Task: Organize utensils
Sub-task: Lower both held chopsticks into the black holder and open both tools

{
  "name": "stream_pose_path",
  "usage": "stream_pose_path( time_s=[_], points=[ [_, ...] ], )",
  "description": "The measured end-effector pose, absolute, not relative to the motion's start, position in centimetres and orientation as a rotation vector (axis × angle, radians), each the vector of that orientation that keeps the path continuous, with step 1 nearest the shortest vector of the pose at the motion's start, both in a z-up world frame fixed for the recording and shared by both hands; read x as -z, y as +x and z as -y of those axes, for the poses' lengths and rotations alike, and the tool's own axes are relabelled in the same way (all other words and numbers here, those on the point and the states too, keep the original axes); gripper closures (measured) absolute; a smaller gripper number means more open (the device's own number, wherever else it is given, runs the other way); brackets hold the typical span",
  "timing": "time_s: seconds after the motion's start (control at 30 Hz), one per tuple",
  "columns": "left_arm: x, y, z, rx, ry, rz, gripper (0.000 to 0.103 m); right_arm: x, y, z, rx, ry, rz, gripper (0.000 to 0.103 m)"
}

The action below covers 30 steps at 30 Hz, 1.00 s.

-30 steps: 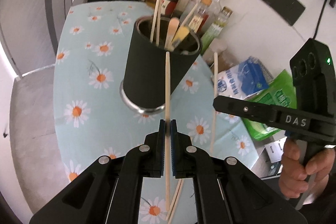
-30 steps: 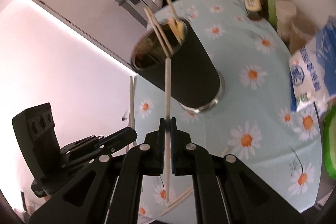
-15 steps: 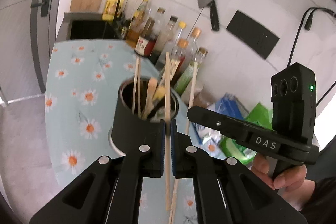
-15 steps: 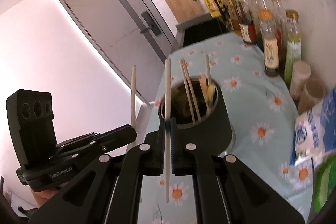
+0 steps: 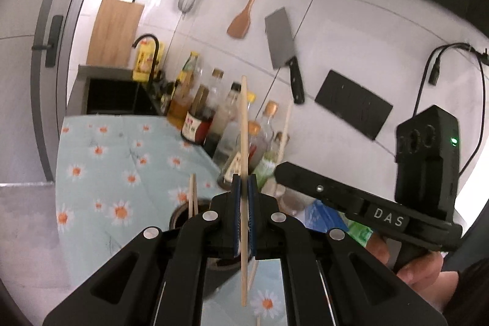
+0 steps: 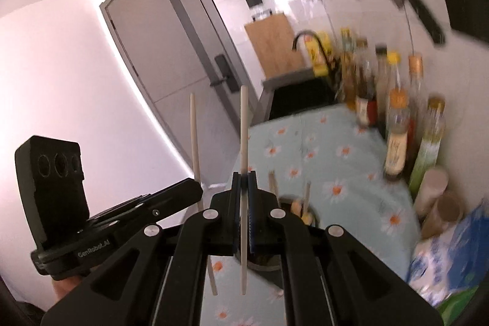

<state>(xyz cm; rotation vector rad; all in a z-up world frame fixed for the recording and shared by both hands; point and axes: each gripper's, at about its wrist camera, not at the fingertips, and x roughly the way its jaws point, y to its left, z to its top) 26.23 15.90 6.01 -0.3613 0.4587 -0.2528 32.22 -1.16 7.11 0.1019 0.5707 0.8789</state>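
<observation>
Evidently each gripper, the left gripper (image 5: 243, 188) and the right gripper (image 6: 243, 185), is clamped on one upright chopstick (image 5: 243, 124) (image 6: 243, 127) mid-shaft so its lower end can drop into the dark holder (image 5: 180, 219), low at frame centre on the daisy tablecloth (image 5: 101, 161).

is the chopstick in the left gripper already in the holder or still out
Still out. The left gripper is shut on the chopstick, held upright above the black holder.
</observation>
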Motion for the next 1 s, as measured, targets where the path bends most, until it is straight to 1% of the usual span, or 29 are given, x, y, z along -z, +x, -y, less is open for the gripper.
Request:
stream_pose_path(
  time_s=[0.4, 0.6, 1.0],
  points=[
    [-6.2, 27.9, -16.6, 0.262, -0.309, -0.327, 0.099, -8.4, 33.6, 1.3, -0.833, 0.157, -0.481, 0.098],
    [-5.7, 28.2, -16.8, 0.228, -0.299, -0.276, 0.099, -7.2, 34.1, 1.1, -0.789, 0.173, -0.452, 0.098],
    [-1.7, 29.2, -16.3, 0.233, -0.314, -0.353, 0.099, -2.4, 35.1, 0.7, -0.733, 0.178, -0.558, 0.097]
  ],
)
